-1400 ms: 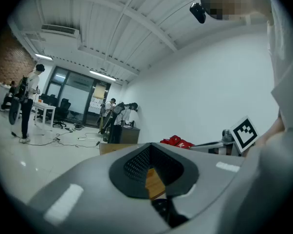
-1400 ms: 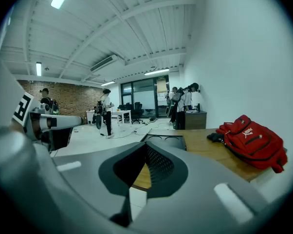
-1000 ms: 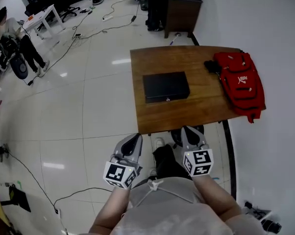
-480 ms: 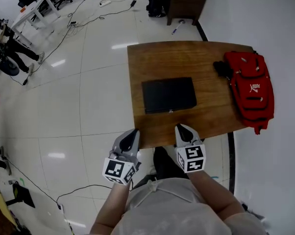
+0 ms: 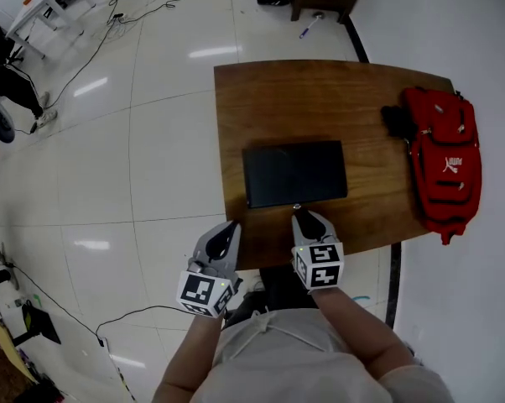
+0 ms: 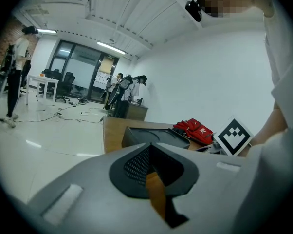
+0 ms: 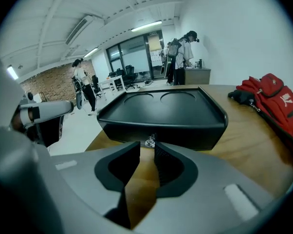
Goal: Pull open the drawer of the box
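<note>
A flat black box (image 5: 294, 173) lies on the wooden table (image 5: 261, 99), its drawer front facing me with a small silver knob (image 5: 296, 206) in the middle. My right gripper (image 5: 304, 217) is over the table's near edge, its tips right at the knob (image 7: 150, 142). Its jaws are opening; a narrow gap shows between them and the knob sits just past the tips, not pinched. The right gripper (image 7: 147, 147) points straight at the box (image 7: 162, 113). My left gripper (image 5: 228, 229) hangs at the table's near left corner, shut and empty (image 6: 149, 146).
A red backpack (image 5: 444, 162) lies along the table's right side with a black item (image 5: 397, 122) beside it. A white wall runs along the right. Cables and furniture stand on the tiled floor (image 5: 135, 141) to the left. People stand far off (image 7: 183, 52).
My right gripper has moved forward from below the table edge up to the box's knob. The left gripper has stayed near the table's corner. The box looks closer.
</note>
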